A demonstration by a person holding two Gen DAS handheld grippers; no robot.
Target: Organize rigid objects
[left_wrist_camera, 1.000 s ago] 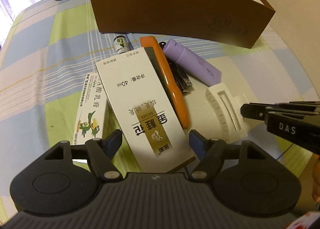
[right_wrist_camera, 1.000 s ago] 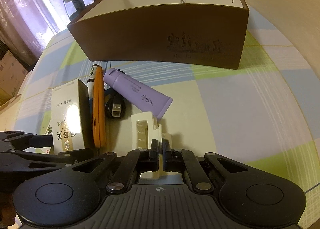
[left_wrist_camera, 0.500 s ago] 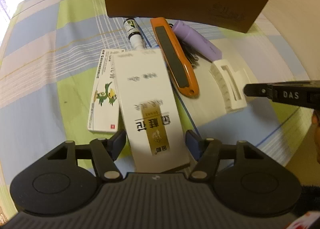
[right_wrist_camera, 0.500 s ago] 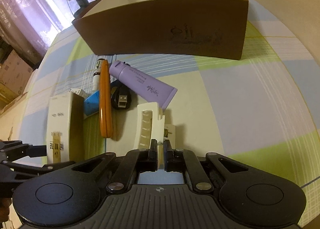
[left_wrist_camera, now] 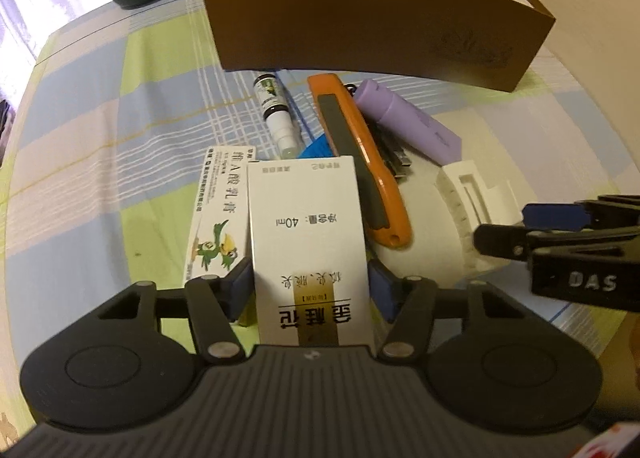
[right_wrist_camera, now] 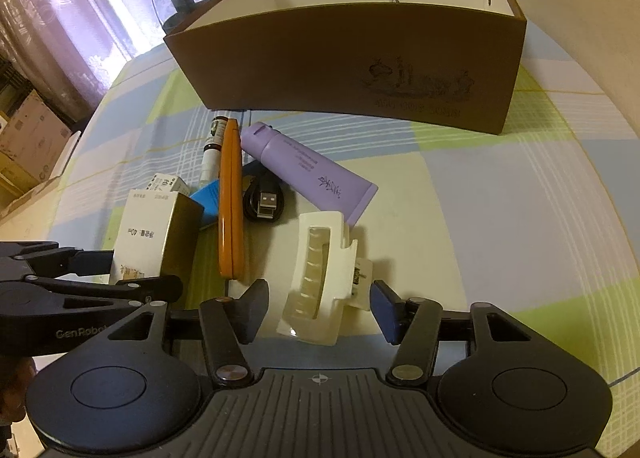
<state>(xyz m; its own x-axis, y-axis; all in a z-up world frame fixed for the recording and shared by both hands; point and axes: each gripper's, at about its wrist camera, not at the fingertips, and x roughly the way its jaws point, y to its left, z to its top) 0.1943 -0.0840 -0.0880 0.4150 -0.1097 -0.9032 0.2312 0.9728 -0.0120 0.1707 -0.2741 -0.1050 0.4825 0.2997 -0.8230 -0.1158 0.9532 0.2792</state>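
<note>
Gripping the white carton (left_wrist_camera: 308,234) lengthwise between its fingers, left gripper (left_wrist_camera: 311,290) faces the brown box (left_wrist_camera: 376,22) straight ahead across the clutter, while right gripper (right_wrist_camera: 318,308) spreads wide around the white hair clip (right_wrist_camera: 316,278) lying on the tablecloth (right_wrist_camera: 500,218).

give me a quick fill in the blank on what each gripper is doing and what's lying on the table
The left gripper is shut on the white ____.
The right gripper has its jaws ____ on either side of the white hair clip.
The purple tube lies in front of the ____ storage box.
The orange utility knife lies between the purple tube and the small ____.

Missing words: box; open; brown; bottle
</note>
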